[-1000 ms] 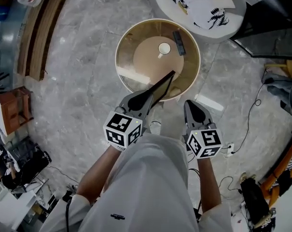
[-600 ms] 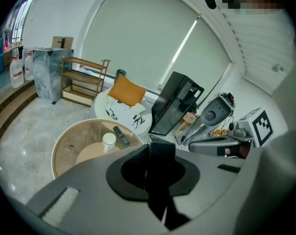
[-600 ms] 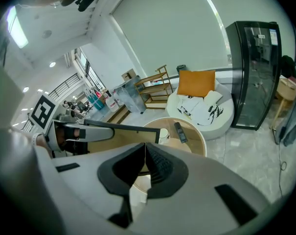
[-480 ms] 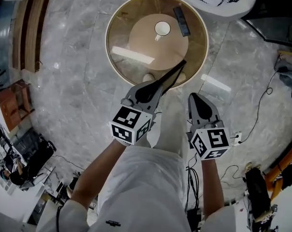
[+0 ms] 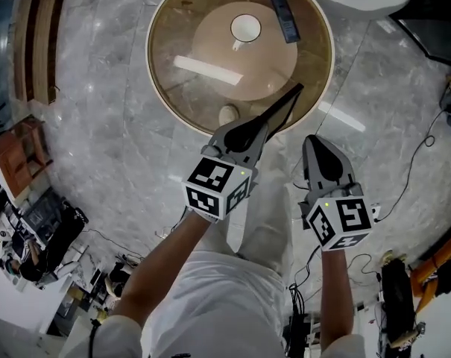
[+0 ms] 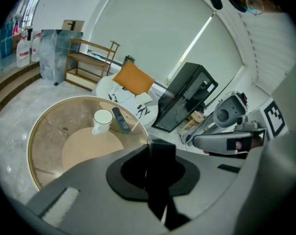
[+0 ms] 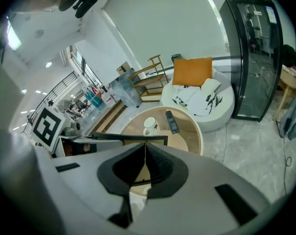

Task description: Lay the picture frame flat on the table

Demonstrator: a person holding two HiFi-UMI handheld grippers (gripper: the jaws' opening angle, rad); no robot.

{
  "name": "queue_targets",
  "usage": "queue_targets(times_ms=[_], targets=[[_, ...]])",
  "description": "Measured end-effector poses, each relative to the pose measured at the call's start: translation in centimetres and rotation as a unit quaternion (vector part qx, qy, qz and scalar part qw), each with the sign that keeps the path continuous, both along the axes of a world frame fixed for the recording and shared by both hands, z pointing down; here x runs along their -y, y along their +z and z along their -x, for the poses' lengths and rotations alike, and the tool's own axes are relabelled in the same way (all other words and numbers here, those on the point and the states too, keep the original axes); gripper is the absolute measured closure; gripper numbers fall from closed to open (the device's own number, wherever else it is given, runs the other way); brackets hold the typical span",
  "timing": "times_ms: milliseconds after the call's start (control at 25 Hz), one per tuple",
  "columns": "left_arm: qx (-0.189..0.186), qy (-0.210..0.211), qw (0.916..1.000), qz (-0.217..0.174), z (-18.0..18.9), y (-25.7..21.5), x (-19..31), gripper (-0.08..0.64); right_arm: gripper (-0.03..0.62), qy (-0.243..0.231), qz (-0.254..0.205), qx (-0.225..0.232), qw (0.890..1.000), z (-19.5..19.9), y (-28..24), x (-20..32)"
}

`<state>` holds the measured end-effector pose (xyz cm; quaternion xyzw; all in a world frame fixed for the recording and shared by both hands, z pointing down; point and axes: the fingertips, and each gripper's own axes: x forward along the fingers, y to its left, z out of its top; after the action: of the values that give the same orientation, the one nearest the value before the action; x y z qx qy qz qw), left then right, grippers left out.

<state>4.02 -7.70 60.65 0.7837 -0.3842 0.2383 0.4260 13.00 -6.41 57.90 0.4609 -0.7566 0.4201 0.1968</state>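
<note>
A dark picture frame (image 5: 279,107) shows edge-on, slanting over the near rim of the round glass table (image 5: 159,88). My left gripper (image 5: 247,130) is shut on the frame's lower end. In the left gripper view the frame (image 6: 160,163) is a black strip pinched between the jaws. My right gripper (image 5: 319,143) hangs just right of it, beyond the table's rim, shut with nothing in it. The right gripper view shows the frame (image 7: 133,138) as a dark bar running across in front of my right gripper (image 7: 145,145), apart from it.
A white mug (image 5: 245,28) and a dark remote (image 5: 282,15) lie on the table's far half. Beyond stands a white round seat (image 7: 201,104) with an orange cushion (image 7: 192,71), and a dark glass cabinet (image 7: 250,58). Cables (image 5: 426,144) trail on the marble floor at right.
Both grippers have sunk towards the table, which now looks larger and nearer. The frame has stayed in the left gripper and its far end reaches further over the glass.
</note>
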Motion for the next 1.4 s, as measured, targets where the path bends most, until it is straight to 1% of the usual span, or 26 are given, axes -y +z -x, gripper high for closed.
queue_targets(times_ms=[200, 280, 400, 600, 840, 920, 1080, 1200, 1400], targets=[[-0.014, -0.011, 0.9998, 0.012, -1.4, 4.1, 1.6, 0.534, 0.588, 0.001, 0.016, 0.005, 1.000, -0.6, 3.6, 0.9], [-0.022, -0.021, 0.9993, 0.023, -1.8, 5.4, 2.1, 0.534, 0.588, 0.005, 0.023, 0.008, 1.000, -0.8, 4.7, 1.0], [-0.033, -0.033, 0.9984, 0.033, -1.9, 6.8, 2.7, 0.533, 0.588, 0.013, 0.035, 0.012, 0.999, -0.5, 6.0, 1.2], [-0.038, -0.037, 0.9979, 0.037, -1.9, 9.1, 3.4, 0.532, 0.588, 0.016, 0.050, 0.021, 0.998, 0.4, 7.8, 1.4], [-0.053, -0.063, 0.9953, 0.051, -1.8, 11.1, 4.8, 0.531, 0.588, 0.022, 0.061, 0.025, 0.998, 0.5, 9.2, 1.3], [-0.047, -0.067, 0.9950, 0.057, -1.5, 11.9, 4.9, 0.526, 0.588, 0.024, 0.063, 0.025, 0.997, 0.5, 9.6, 1.2], [-0.014, -0.069, 0.9950, 0.071, -0.7, 13.6, 4.9, 0.495, 0.588, 0.028, 0.066, 0.031, 0.997, 0.0, 9.6, 1.2], [-0.004, -0.085, 0.9932, 0.079, -0.2, 14.5, 5.1, 0.490, 0.588, 0.029, 0.067, 0.032, 0.997, -0.7, 9.9, 1.3], [0.011, -0.085, 0.9915, 0.099, -0.1, 16.5, 5.1, 0.472, 0.588, 0.035, 0.071, 0.029, 0.996, -2.0, 10.5, 1.2]])
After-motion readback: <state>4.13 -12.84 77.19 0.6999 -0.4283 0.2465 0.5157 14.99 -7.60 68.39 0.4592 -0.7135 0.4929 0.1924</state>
